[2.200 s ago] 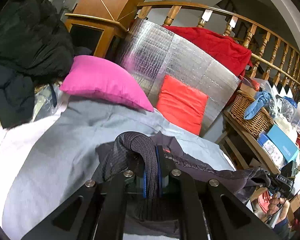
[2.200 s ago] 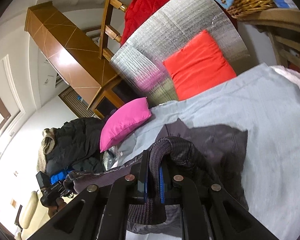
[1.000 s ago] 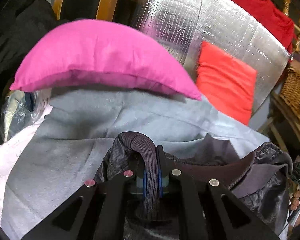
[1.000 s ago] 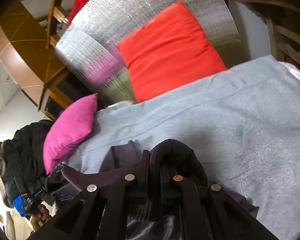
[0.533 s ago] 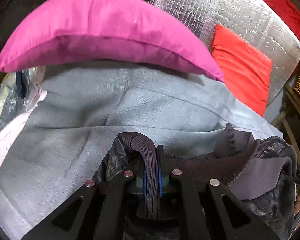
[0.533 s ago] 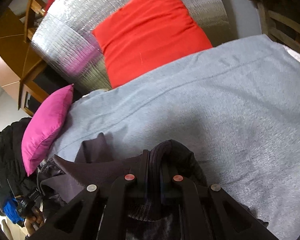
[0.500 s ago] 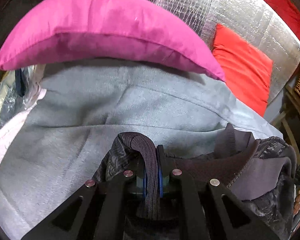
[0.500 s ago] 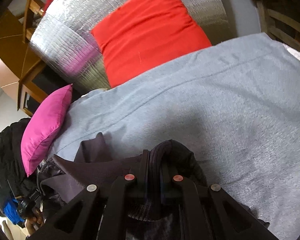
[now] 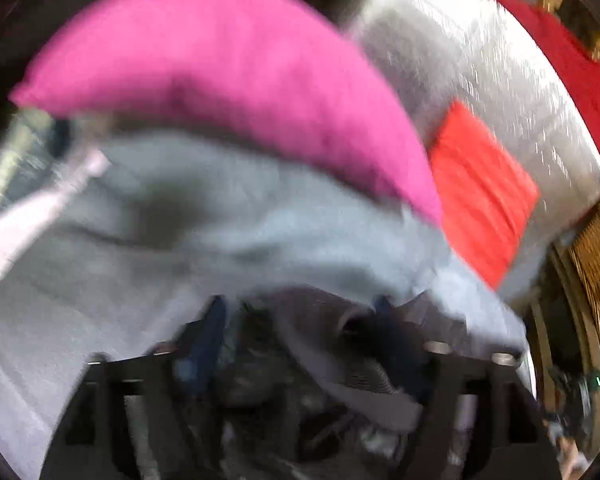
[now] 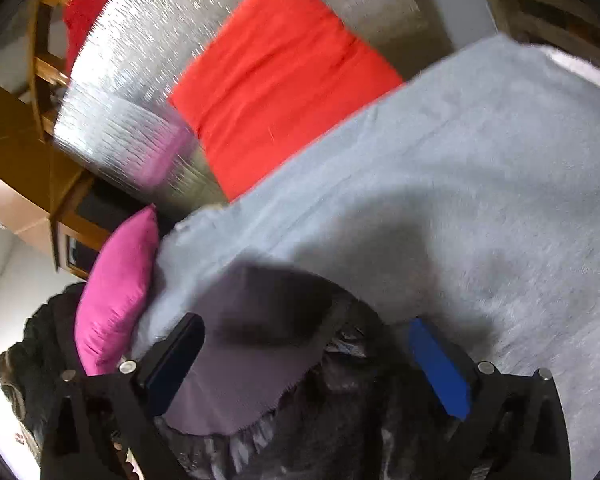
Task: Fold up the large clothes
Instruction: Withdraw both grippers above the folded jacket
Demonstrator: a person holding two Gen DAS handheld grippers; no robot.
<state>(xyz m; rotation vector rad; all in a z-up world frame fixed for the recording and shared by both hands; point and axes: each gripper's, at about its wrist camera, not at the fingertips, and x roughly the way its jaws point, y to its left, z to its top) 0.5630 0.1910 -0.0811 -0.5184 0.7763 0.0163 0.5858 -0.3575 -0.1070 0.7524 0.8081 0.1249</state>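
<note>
The dark jacket (image 10: 260, 320), with a purple-grey lining and a ribbed hem, lies bunched on the grey blanket (image 10: 460, 200). My right gripper (image 10: 306, 360) is opening: its black and blue pads stand wide apart on either side of the jacket's edge, touching nothing. The left wrist view is blurred. In it my left gripper (image 9: 296, 320) is also opening, and the jacket (image 9: 320, 344) lies loose between its spread fingers, on the blanket (image 9: 140, 240).
A pink pillow (image 9: 220, 72) sits at the blanket's far edge, close ahead of the left gripper. A red cushion (image 10: 280, 80) leans on a silver insulation board (image 10: 140, 100). A wicker basket (image 9: 596, 272) stands to the right, and dark clothes (image 10: 40, 340) are piled beyond the pillow.
Both grippers were shut on the jacket's ribbed hem and have let it go, jaws now wide. Both views have rolled, and the jacket has dropped onto the blanket.
</note>
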